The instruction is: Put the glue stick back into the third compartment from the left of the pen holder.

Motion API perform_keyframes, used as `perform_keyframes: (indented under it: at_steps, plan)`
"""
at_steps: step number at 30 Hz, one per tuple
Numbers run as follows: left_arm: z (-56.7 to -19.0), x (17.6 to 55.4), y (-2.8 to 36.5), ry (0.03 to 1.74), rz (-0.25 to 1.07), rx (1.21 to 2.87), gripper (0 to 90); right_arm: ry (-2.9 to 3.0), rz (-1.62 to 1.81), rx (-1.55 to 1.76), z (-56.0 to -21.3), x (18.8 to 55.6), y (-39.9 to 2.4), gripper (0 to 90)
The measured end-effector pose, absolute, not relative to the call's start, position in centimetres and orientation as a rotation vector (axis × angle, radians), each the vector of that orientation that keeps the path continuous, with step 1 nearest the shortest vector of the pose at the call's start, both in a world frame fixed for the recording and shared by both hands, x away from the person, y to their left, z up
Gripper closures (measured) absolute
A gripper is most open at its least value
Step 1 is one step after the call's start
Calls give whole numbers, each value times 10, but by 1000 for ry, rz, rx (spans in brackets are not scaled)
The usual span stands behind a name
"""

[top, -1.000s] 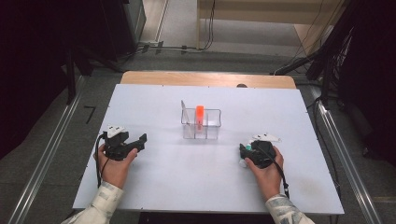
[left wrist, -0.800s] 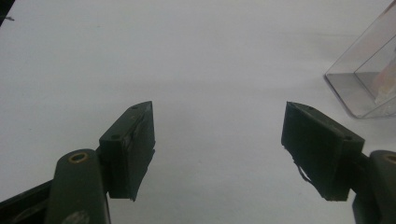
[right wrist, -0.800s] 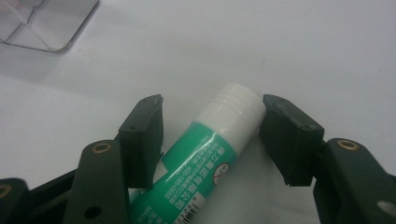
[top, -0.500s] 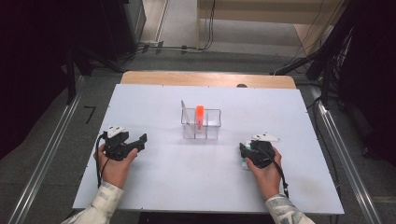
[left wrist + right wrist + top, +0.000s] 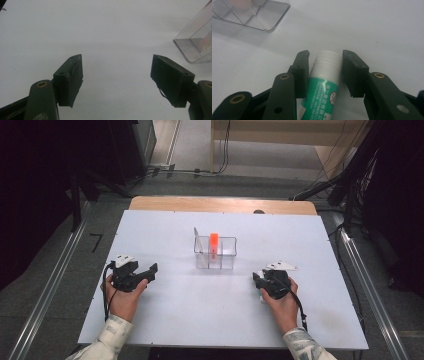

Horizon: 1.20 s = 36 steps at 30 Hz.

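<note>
So the green-and-white glue stick (image 5: 324, 82) sits pinched between the jaws of the right gripper (image 5: 325, 65), over the near right part of the white table (image 5: 220, 315). The left gripper (image 5: 117, 75) on the near left has its jaws spread wide with nothing between them. A clear plastic box (image 5: 216, 253) with an orange thing (image 5: 214, 241) standing in it sits mid-table. Grey floor all around, metal rails along both sides, cables at the far end.
</note>
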<state>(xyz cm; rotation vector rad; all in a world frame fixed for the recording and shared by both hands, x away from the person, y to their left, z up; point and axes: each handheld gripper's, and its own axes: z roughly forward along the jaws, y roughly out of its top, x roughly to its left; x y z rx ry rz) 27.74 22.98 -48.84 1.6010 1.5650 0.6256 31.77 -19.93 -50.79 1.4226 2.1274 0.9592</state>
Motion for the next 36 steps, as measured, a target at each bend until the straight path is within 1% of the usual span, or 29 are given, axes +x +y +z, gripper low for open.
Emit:
perform_keyframes:
  at_steps: [3, 7, 11, 14, 16, 36]
  plan:
    - [-488, 277, 230, 1564, 626, 1600, 262, 2117, 955, 1437, -508, 317, -198, 563]
    - [-488, 277, 230, 1563, 624, 1599, 262, 2114, 948, 1461, -508, 315, -197, 528]
    - [-488, 277, 230, 1565, 624, 1601, 262, 2117, 943, 1453, -508, 314, -196, 559]
    - [-488, 277, 229, 1564, 625, 1600, 262, 2123, 940, 1449, -508, 314, -196, 566]
    - [-488, 277, 230, 1563, 625, 1600, 262, 2129, 936, 1428, -508, 314, -195, 625]
    - [-488, 277, 230, 1563, 622, 1601, 262, 2155, 920, 1403, -507, 315, -195, 626]
